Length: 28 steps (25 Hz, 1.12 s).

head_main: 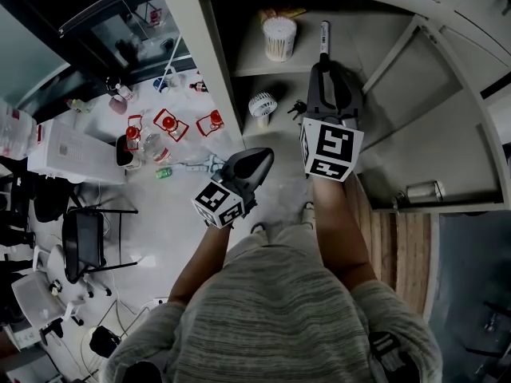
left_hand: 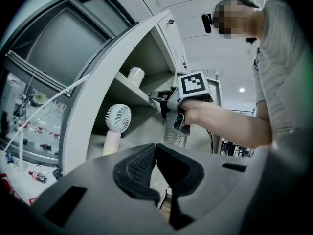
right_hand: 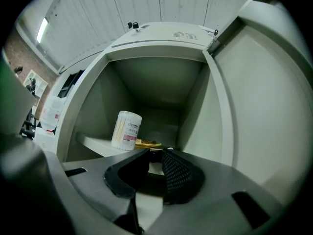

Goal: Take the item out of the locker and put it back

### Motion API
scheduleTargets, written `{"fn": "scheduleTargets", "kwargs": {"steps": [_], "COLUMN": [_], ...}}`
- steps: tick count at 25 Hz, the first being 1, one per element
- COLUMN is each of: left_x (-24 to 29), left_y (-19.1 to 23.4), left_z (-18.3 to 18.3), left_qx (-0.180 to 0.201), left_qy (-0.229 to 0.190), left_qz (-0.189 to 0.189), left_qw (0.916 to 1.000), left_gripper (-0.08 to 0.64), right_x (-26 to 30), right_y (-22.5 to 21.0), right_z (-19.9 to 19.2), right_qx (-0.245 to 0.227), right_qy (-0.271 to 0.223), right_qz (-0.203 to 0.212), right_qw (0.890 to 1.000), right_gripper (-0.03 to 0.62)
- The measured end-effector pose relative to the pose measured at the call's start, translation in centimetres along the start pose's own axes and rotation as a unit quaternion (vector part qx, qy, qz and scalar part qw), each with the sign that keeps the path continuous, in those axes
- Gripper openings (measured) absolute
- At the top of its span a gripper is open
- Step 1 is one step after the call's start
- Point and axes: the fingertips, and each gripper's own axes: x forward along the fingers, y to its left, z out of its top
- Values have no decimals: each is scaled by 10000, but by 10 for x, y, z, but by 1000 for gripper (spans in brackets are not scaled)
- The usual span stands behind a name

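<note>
Shows an open grey locker [head_main: 206, 62] from above, with a cotton swab tub [head_main: 279, 38] standing on the upper shelf [head_main: 359, 42] as the reference point. Places the right gripper [head_main: 323, 64] level inside that upper compartment, just right of the tub, with its fingers [right_hand: 178, 173] drawn in close and apparently pinching the near end of a marker pen [head_main: 324, 37]. Leaves most of the pen sticking out beyond the fingertips toward the back wall, right of the tub and not touching it. Cannot tell whether the pen rests on the shelf or is lifted off it. Reads as the grasp at the start of taking the item out. Keep the pinch firm before pulling, since a grip so near one end may let the long free part droop or pivot. Draw straight back along the pen's own line. Keep it level. Avoid any swing toward the tub, which looks light and easy to tip. Watch the door edge on the side away from the tub while backing out. Places the left gripper [left_hand: 155, 146] outside the locker, nearer the person than the tub and to its left, with its fingers [left_hand: 137, 165] pressed together on nothing. Adds a small handheld fan [head_main: 262, 104] on the shelf under the tub.
</note>
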Motion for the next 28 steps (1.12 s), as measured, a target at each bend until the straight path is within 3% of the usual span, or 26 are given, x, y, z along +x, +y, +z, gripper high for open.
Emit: {"fn": "scheduleTargets", "kwargs": {"steps": [28], "left_x": [7], "left_y": [-9], "left_z": [4], "left_qx": [86], "left_qy": [-6], "left_qz": [-114], "left_qw": [9999], "left_gripper": [9], "right_x": [-20], "right_y": [-4], "right_z": [67], "right_qx": [-165], "right_qy": [-1196], "right_qz": [-13], "right_qw": [9927], "right_gripper": [84]}}
